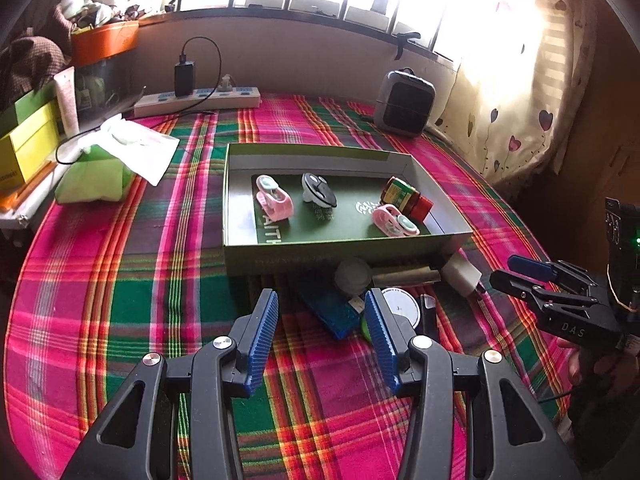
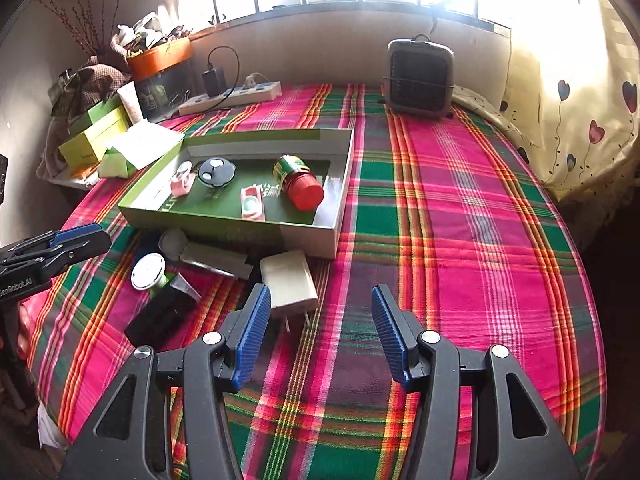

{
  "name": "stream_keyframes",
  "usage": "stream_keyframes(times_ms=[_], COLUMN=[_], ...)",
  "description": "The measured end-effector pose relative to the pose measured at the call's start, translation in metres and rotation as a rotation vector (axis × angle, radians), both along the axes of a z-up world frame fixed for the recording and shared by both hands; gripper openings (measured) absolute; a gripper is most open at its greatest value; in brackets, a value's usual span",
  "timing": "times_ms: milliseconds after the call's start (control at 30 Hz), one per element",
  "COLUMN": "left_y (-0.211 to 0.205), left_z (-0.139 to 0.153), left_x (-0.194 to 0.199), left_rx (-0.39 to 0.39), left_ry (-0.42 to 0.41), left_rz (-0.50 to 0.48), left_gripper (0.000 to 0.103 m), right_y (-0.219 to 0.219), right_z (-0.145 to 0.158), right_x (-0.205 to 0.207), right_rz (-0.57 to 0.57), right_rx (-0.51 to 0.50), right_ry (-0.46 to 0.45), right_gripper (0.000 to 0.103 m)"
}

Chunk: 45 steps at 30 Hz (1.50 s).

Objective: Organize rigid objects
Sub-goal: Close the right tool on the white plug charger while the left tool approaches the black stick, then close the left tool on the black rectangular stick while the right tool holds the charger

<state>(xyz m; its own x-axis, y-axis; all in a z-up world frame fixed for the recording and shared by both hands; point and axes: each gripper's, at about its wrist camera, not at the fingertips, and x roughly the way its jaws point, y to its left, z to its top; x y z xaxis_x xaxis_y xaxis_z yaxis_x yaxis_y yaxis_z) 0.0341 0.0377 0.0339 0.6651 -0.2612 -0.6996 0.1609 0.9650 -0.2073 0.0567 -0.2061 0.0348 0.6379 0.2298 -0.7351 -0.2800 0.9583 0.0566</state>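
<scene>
Two grippers, my left gripper (image 1: 322, 300) and right gripper (image 2: 320, 300), hover with jaws apart and empty; white charger (image 2: 290, 282) lies just far-left of my right fingers.

a: how does the left gripper (image 1: 322, 304) stand?
b: tilted downward, blue pads apart, nothing between them.
a: and the right gripper (image 2: 320, 300)?
b: same, jaws spread and empty. a hand (image 1: 588, 360) grips its handle.
</scene>
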Motion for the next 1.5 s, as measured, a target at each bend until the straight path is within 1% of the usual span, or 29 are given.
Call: stream_keyframes(times_ms=[267,567,700,800,900,933,967,1000,1033,1367,1500], left_y=[0.004,-0.001,-0.007,-0.013,-0.018,-0.020,-0.023,-0.025,-0.027,-0.053,-0.065], left_z=[-0.015,-0.022,-0.021,-0.022,-0.022,-0.022,-0.021,-0.021,-0.021,-0.021,-0.022], left_x=[-0.014,-0.018,-0.018,-0.017,-0.017,-0.017,-0.017,-0.017,-0.017,-0.015,-0.012], left_rx=[-0.040,-0.049,-0.050,-0.047,-0.042,-0.041,-0.042,-0.042,-0.040,-0.017,0.013], left_ry=[0.042,0.073,0.075,0.083,0.083,0.083,0.082,0.083,0.085,0.091,0.095], left_rz=[-0.012,-0.032,-0.051,-0.059,-0.071,-0.074,-0.080,-0.085,-0.089,-0.138,-0.152], left_gripper=[0.045,0.045,0.045,0.045,0.045,0.045,0.045,0.045,0.045,0.045,0.045], right_y=[0.016,0.026,0.030,0.026,0.024,0.023,0.023,0.023,0.023,0.011,0.003], right_z=[-0.017,-0.026,-0.031,-0.032,-0.032,-0.032,-0.032,-0.031,-0.031,-0.030,-0.030], right_x=[0.014,0.026,0.029,0.032,0.032,0.032,0.031,0.031,0.031,0.025,0.018], right_rz=[0.040,0.072,0.082,0.083,0.077,0.078,0.082,0.089,0.089,0.083,0.072], right_rx=[-0.016,-0.068,-0.120,-0.094,-0.097,-0.097,-0.099,-0.097,-0.099,-0.092,-0.099], right_ry=[0.037,0.047,0.040,0.052,0.049,0.048,0.046,0.043,0.040,0.038,0.036], right_gripper=[0.054,0.054,0.054,0.054,0.054,0.051,0.045,0.041,0.035,0.035,0.035])
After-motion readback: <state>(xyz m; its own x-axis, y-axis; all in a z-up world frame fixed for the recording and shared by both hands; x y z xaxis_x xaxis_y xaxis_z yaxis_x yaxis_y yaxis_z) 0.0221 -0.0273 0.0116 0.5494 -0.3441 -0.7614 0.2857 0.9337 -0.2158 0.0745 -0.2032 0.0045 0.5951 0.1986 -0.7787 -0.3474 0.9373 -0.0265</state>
